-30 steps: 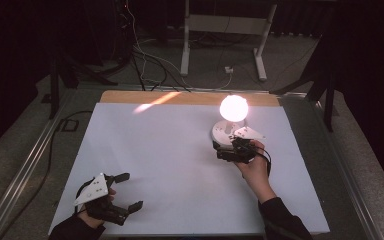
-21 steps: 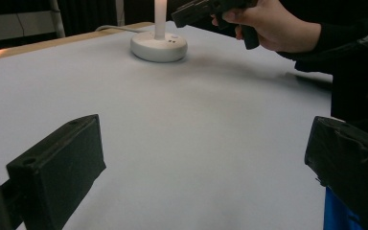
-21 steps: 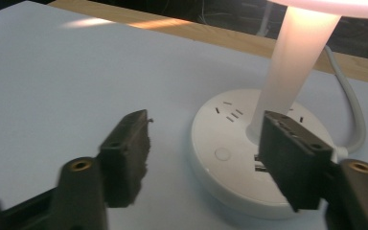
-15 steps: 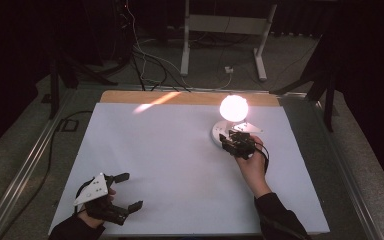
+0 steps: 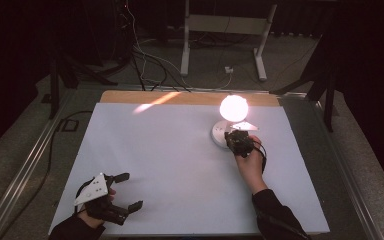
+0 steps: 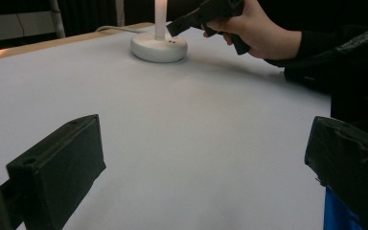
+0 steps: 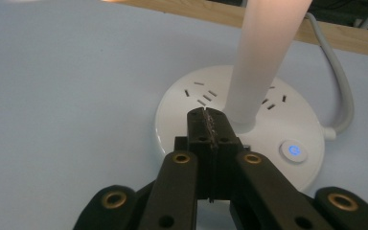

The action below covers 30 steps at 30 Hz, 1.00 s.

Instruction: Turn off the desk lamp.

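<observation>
The lamp (image 5: 228, 127) stood on the white sheet (image 5: 180, 165) toward the far right of the table, its round base (image 7: 239, 124) flat on the sheet and its stem (image 7: 263, 57) upright. The globe (image 5: 233, 107) was lit and washed out the high view there. A blue-lit button (image 7: 293, 150) sat on the near right of the base, and a white cord (image 7: 338, 91) left the base toward the wooden edge (image 5: 180, 97) at the back.

The right gripper (image 7: 206, 120) was held over the near part of the base, just beside the stem, with its jaws pressed fully together and nothing between them. In my judgement the closed jaws were being used as a single blunt tip for pressing a control on the base, not for grasping. The tip lay to the left of the blue button and apart from it; whether it touched the base surface could not be told. The lit button and glowing globe suggested the lamp was switched on.

The left gripper (image 5: 117, 192) rested at the near left corner of the sheet, well apart from the lamp, jaws spread wide and holding nothing. It appeared parked, kept clear so the right hand (image 5: 250, 162) could work alone. From the left gripper view the lamp base (image 6: 158, 46) and the right gripper (image 6: 191, 19) showed far across the bare sheet.

Risk noted: a sideways push against the stem could shift the light base.
</observation>
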Each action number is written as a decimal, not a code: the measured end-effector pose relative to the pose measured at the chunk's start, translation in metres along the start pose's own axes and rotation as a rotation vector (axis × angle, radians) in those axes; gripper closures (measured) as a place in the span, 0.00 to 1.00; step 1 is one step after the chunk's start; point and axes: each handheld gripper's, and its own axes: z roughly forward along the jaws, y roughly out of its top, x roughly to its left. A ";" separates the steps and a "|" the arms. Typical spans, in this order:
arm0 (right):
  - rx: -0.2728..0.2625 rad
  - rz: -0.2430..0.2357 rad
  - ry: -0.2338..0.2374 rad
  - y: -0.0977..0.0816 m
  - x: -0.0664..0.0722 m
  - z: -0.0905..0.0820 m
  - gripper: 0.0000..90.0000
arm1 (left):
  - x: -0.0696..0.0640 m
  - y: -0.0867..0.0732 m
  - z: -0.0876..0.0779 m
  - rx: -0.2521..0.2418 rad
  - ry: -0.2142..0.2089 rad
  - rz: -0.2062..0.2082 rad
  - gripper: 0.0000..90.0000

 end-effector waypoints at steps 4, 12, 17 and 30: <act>0.006 -0.016 -0.007 -0.001 0.002 0.005 1.00 | 0.000 0.000 0.000 -0.003 -0.003 0.001 0.01; 0.019 -0.023 -0.013 -0.001 0.005 0.014 1.00 | 0.000 0.000 0.000 -0.001 -0.002 0.000 0.01; 0.022 -0.026 -0.020 -0.002 0.005 0.017 1.00 | 0.000 0.000 0.000 -0.003 -0.002 -0.003 0.01; 0.034 -0.067 -0.045 -0.002 0.011 0.017 1.00 | 0.000 0.000 0.000 0.000 -0.005 0.000 0.01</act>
